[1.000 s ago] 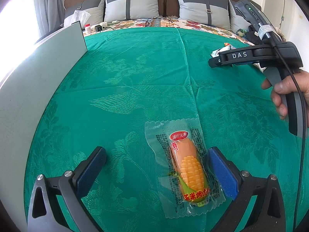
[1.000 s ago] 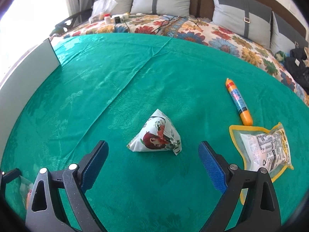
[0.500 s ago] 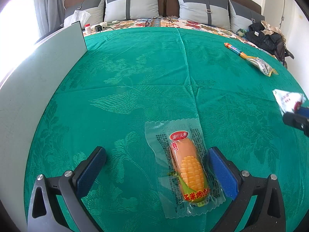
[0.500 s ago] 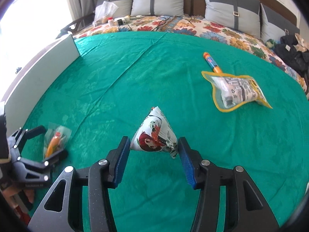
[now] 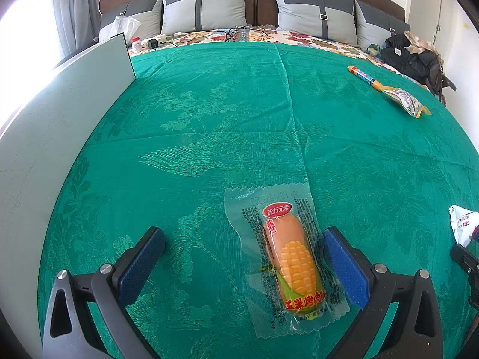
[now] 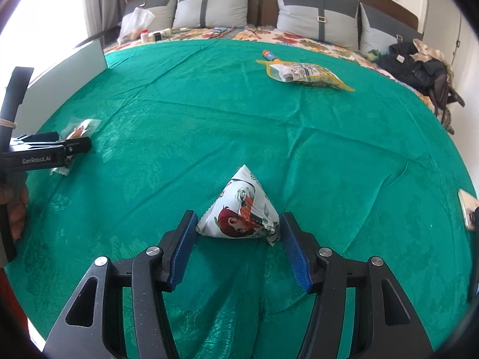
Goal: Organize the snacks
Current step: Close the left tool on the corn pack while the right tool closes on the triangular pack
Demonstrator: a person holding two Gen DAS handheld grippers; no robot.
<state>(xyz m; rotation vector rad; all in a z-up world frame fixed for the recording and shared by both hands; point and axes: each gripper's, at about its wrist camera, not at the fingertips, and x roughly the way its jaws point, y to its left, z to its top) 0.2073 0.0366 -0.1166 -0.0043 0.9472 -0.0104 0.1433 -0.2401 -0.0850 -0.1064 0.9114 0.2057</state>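
Right hand-held gripper point(image 6: 238, 239) angled down, jaws opening around white pyramid-shaped snack pouch point(image 6: 241, 214) (pads look clear). Left hand-held gripper point(image 5: 239, 264) angled down, jaws wide apart, clear-wrapped corn-print sausage point(image 5: 292, 261) beside its right pad.

Corn sausage point(image 5: 292, 266) in clear wrap, flat near bedspread's point(image 5: 209, 113) left edge, pyramid pouch point(image 6: 241, 214) (cartoon print) upright mid-cloth, orange stick point(image 5: 363, 77) and yellow-edged packet point(image 6: 302, 73) flat toward far right edge

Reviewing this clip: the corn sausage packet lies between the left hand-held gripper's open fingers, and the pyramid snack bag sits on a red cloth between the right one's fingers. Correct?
Not quite: the cloth is green, not red, as the right wrist view shows. The rest holds: the corn sausage packet lies within the open left hand-held gripper, the pyramid snack bag within the right one.
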